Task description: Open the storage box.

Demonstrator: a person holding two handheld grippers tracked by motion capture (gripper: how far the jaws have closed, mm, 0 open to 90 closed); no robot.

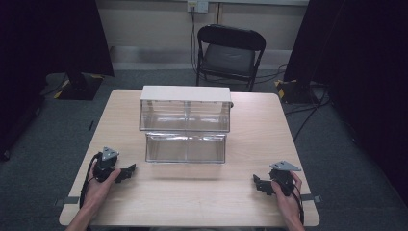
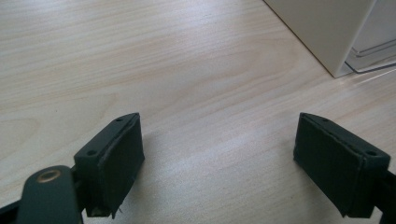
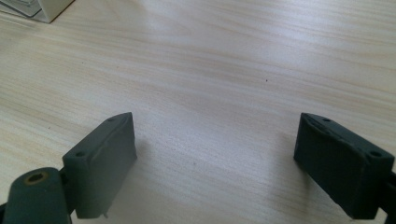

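Note:
A two-tier clear plastic organizer (image 1: 185, 126) with a white top stands at the middle of the light wooden table (image 1: 192, 192). My left gripper (image 1: 129, 172) rests on the table at the front left, held by a hand, its jaws pointing right toward the organizer. My right gripper (image 1: 256, 183) rests at the front right, jaws pointing left. In the left gripper view my left gripper (image 2: 219, 161) is open over bare wood, with the organizer's white corner (image 2: 327, 32) at the upper right. In the right gripper view my right gripper (image 3: 215, 161) is open, nothing between its pads.
A black folding chair (image 1: 228, 53) stands behind the table. Dark curtains hang at both sides, and cables lie on the grey floor at the right. A corner of the organizer (image 3: 46, 8) shows at the upper left of the right gripper view.

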